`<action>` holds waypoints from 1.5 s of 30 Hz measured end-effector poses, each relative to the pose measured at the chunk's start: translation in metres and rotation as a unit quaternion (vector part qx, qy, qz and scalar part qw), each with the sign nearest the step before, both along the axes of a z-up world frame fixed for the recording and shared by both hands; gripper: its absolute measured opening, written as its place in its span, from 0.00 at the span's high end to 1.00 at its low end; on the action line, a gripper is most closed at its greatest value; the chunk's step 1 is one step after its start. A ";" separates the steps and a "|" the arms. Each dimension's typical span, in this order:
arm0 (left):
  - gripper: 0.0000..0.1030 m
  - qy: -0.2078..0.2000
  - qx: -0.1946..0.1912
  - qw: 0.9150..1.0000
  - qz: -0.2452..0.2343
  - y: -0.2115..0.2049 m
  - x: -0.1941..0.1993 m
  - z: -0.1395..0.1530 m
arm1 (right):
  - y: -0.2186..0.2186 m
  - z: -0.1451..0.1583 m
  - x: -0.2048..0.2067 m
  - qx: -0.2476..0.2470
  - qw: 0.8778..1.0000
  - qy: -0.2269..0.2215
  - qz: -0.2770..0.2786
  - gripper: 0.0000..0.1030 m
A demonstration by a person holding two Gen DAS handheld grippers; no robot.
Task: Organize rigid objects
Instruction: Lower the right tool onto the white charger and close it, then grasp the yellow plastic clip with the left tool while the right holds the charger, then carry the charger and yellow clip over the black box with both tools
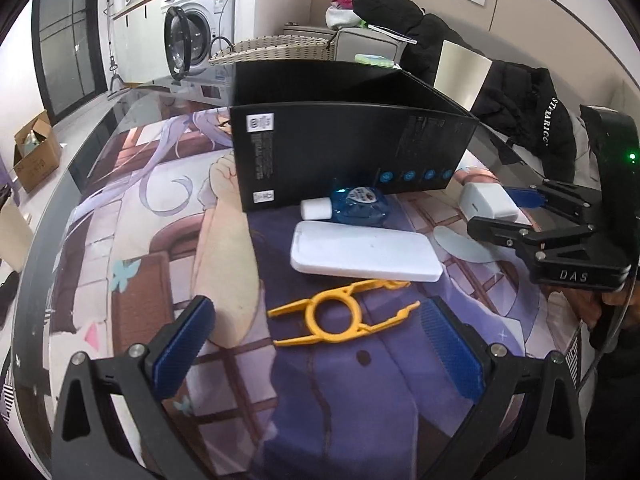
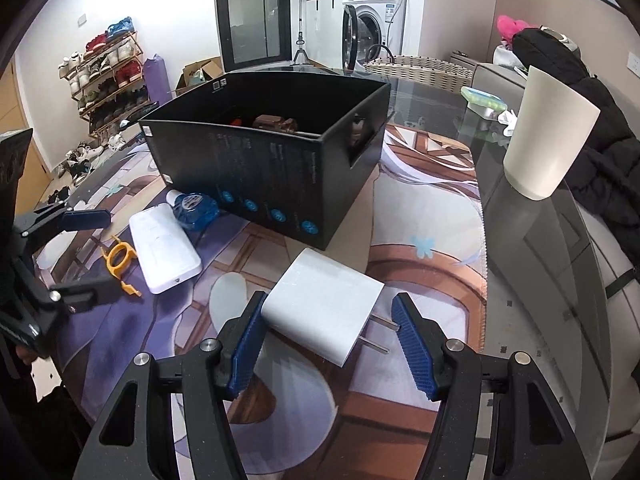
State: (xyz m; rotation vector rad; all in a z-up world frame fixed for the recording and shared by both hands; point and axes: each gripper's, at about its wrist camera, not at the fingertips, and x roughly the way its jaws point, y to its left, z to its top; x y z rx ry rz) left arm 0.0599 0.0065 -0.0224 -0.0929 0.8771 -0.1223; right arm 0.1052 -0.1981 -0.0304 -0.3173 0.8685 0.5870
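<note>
A black box (image 1: 352,152) (image 2: 276,160) stands on the printed mat and holds some brown items (image 2: 276,123). In front of it lie a blue tape dispenser (image 1: 356,205) (image 2: 194,208), a white power bank (image 1: 364,251) (image 2: 164,248) and a yellow plastic clip (image 1: 340,316) (image 2: 120,258). My left gripper (image 1: 316,340) is open just in front of the yellow clip. A white charger plug (image 2: 324,308) (image 1: 486,200) lies on the mat between the fingers of my open right gripper (image 2: 330,344), its prongs pointing toward the right finger.
A white cup (image 2: 548,136) stands on the glass table (image 2: 532,248) to the right. A green-and-white item (image 2: 482,100) lies behind the box. A black jacket (image 1: 520,108) hangs at the table's far edge. A wicker basket (image 1: 276,50) and a washing machine (image 1: 200,20) stand beyond.
</note>
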 end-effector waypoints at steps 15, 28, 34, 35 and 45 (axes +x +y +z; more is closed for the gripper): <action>0.23 -0.021 0.050 0.998 0.021 -0.023 -0.004 -0.001 | 0.003 -0.002 -0.010 0.008 1.000 -0.006 0.012 0.38; 0.23 -0.059 0.040 0.997 0.025 -0.007 -0.020 0.012 | 0.007 -0.002 -0.017 0.006 1.000 -0.015 0.024 0.38; 0.23 -0.083 0.032 0.995 0.034 0.001 -0.021 0.023 | 0.009 -0.001 -0.020 0.010 0.999 -0.022 0.032 0.38; 0.23 -0.087 0.031 0.995 0.036 0.002 -0.021 0.025 | 0.009 0.000 -0.020 0.011 0.999 -0.023 0.034 0.38; 0.23 -0.107 0.023 0.993 0.043 0.008 -0.013 0.037 | 0.009 0.010 -0.027 0.030 0.998 -0.042 0.044 0.38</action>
